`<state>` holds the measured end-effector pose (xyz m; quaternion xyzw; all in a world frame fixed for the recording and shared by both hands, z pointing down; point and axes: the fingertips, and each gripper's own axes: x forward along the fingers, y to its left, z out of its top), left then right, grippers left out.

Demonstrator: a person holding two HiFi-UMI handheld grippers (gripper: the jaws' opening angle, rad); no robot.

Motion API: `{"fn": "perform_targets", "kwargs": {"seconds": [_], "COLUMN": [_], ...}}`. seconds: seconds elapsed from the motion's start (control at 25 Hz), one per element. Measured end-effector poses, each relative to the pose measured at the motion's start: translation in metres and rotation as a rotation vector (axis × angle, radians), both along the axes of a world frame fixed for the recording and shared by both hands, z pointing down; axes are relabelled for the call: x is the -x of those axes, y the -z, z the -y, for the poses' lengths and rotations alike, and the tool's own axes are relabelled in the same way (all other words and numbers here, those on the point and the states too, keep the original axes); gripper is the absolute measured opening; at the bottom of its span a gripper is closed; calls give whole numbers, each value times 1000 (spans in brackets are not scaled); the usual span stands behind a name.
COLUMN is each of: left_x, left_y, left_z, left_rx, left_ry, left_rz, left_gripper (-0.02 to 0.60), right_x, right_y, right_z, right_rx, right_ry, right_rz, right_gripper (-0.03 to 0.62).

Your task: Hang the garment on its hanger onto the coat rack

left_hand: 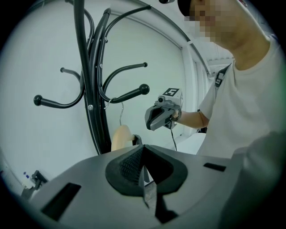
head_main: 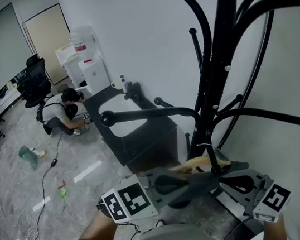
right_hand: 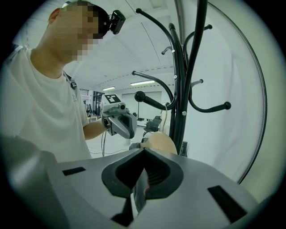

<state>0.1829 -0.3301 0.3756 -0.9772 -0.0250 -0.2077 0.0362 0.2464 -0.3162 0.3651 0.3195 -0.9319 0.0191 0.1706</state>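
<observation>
Closest in the head view, left gripper [head_main: 197,184] and right gripper [head_main: 225,178] point toward each other at the near edge, their tips near together. A crouching person [head_main: 61,112], chairs [head_main: 35,78] and a water dispenser [head_main: 86,56] sit far left. Curved arms of the rack [head_main: 223,48] cross in front of them. The wooden hanger [head_main: 194,165] lies left to right just beyond the tips, against the rack.

In the left gripper view, the jaws press together on a thin fold of grey garment [left_hand: 146,190]. The hanger's rounded end shows just beyond, and its wire hook [left_hand: 121,114] rises to a rack arm.

In the right gripper view, the jaws likewise pinch the garment. The hanger's end sits just beyond, beside the rack.
</observation>
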Motion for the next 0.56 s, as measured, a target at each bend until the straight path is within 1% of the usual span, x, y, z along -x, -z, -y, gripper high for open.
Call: {"fn": "perform_targets", "kwargs": {"seconds": [0.56], "left_x": [6], "left_y": [-2], "left_z": [-5], "left_rx": [11], "left_ry": [-20], "left_rz": [4], "left_gripper": [6], "right_x": [4], "right_y": [4], "right_z": [0], "right_rx": [-8], "right_ry": [-2], "right_rz": [-7], "right_gripper": [14]}}
